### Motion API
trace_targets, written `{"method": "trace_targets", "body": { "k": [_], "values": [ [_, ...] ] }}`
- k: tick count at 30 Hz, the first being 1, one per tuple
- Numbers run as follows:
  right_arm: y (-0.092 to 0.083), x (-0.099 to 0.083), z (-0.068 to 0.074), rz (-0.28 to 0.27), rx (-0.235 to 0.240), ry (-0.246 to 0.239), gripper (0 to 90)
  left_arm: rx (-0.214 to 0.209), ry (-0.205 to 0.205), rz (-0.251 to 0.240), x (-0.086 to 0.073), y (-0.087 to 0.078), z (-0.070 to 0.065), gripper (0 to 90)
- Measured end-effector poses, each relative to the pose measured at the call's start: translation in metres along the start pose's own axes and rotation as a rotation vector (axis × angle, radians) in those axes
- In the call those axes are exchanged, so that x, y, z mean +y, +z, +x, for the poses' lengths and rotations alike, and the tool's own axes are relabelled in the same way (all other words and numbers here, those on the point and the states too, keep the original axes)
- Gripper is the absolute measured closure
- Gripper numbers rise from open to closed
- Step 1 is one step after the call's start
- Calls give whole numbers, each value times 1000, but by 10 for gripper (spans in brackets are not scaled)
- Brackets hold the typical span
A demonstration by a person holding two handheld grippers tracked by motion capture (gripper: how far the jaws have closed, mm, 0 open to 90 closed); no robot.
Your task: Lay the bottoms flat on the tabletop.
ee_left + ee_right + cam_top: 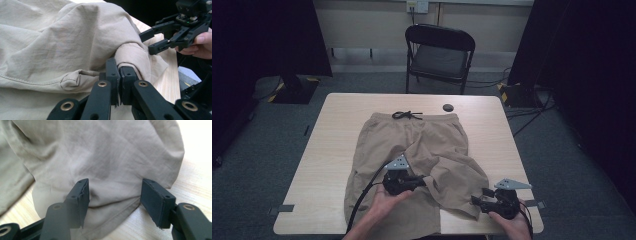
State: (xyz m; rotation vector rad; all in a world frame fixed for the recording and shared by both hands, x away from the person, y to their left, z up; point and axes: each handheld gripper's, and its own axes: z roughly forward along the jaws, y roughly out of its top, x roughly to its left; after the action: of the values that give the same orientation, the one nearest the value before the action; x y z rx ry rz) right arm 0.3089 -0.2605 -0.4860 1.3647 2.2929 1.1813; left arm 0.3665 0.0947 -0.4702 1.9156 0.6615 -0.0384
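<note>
Your left gripper (119, 75) is clenched on a fold of the beige cotton trousers (412, 150), which lie spread on the light wooden table (327, 150) (waistband at the far side). Your right gripper (113, 195) has its jaws apart, around the hem of one folded-over leg, not pressing it.

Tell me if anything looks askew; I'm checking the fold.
The khaki pants lie unevenly: one leg is folded crookedly across toward the table's right edge, bunched and wrinkled. The left tongs pinch a fold; the right tongs stand open at the hem.
</note>
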Motion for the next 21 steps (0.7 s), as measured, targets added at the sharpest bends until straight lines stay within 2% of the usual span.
{"method": "trace_targets", "body": {
  "k": [2, 5, 6, 8, 9, 10, 13, 15, 17, 20, 21],
  "values": [
    [3, 0, 0, 7, 0, -7, 398, -1, -2, -2, 0, 0, 0, 876],
    [9, 0, 3, 17, -36, -62, 405, 0, -2, -5, 0, 0, 0, 876],
    [10, 0, 3, 20, -49, -74, 443, 1, -2, -4, 0, 0, 0, 876],
    [12, 0, 6, 18, -97, -143, 513, 2, -1, -3, 0, 1, 0, 875],
    [13, 0, 7, 21, -113, -164, 583, 2, -3, -4, 0, 1, 0, 875],
    [12, 1, 7, 19, -108, -166, 679, 0, -6, -8, 0, 1, 0, 875],
    [10, 2, 0, 22, -91, -127, 856, -1, 6, 1, -1, 2, 0, 875],
    [8, 2, -6, 22, -66, -82, 878, -6, 3, 4, 0, 3, -2, 875],
    [2, 3, -11, -3, -48, -50, 883, -10, 8, 9, 1, 3, -4, 875],
    [-14, 8, -20, -81, -28, 14, 885, -23, 9, 2, 2, 4, -8, 875],
    [-19, 10, -23, -106, -33, 18, 886, -24, 13, 8, 3, 4, -10, 875]
  ]
}}
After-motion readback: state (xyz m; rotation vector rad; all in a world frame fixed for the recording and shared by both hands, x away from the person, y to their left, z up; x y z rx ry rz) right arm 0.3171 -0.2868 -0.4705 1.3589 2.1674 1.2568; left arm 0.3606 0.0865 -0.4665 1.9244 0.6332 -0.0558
